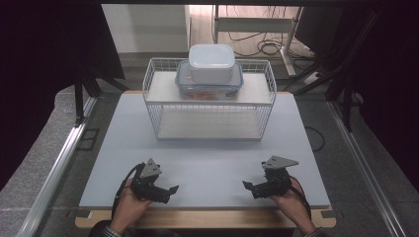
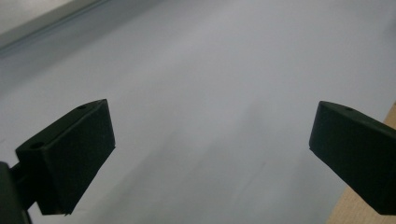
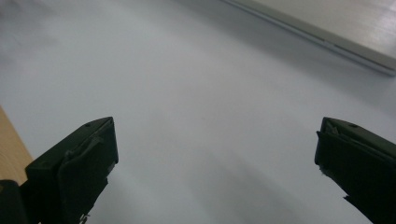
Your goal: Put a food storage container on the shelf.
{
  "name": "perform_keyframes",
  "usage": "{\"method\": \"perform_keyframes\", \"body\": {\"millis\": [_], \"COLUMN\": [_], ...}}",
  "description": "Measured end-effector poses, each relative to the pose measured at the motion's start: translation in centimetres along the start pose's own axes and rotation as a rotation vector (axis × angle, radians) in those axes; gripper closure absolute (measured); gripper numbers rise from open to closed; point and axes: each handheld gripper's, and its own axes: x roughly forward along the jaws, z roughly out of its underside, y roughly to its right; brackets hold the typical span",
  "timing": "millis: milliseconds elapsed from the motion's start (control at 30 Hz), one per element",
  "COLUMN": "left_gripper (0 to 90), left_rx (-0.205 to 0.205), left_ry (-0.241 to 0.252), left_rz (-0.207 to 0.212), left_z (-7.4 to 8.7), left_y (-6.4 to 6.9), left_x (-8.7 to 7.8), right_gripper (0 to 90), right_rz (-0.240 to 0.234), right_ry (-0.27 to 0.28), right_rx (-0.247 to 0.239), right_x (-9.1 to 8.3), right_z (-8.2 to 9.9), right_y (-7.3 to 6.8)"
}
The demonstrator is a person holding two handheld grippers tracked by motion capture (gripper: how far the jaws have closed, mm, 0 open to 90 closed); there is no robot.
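Your left hand (image 1: 129, 201) comes up from the near edge of the table (image 1: 212, 163) and holds the left gripper (image 1: 168, 191) low over the grey top. It is tipped so its tip points toward the middle of the table. Your right hand (image 1: 291, 197) does the same on the other side, and the right gripper (image 1: 249, 186) points back toward the left one. The two grippers are well apart.

In both gripper views the black jaws stand wide apart, with bare table between them. They hold nothing.

The wire basket (image 1: 209, 101) sits at the far side of the table. On its top shelf is a clear box (image 1: 210, 84) with a blue rim, and a white box (image 1: 211, 61) sits on top of it. Both grippers are far from them.
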Motion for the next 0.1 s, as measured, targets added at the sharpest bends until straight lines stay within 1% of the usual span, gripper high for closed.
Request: {"method": "perform_keyframes", "body": {"millis": [67, 100], "left_gripper": [0.0, 0.0], "left_rx": [-0.004, -0.007], "left_ry": [0.006, 0.016], "left_rz": [0.003, 0.005], "left_z": [-0.02, -0.07], "left_y": [-0.05, -0.09], "left_x": [-0.02, -0.08], "right_gripper": [0.0, 0.0], "right_rz": [0.011, 0.011], "right_ry": [-0.027, -0.027], "right_rx": [0.005, 0.005], "right_x": [0.34, 0.34], "right_z": [0.26, 0.26], "right_y": [0.24, 0.24]}}
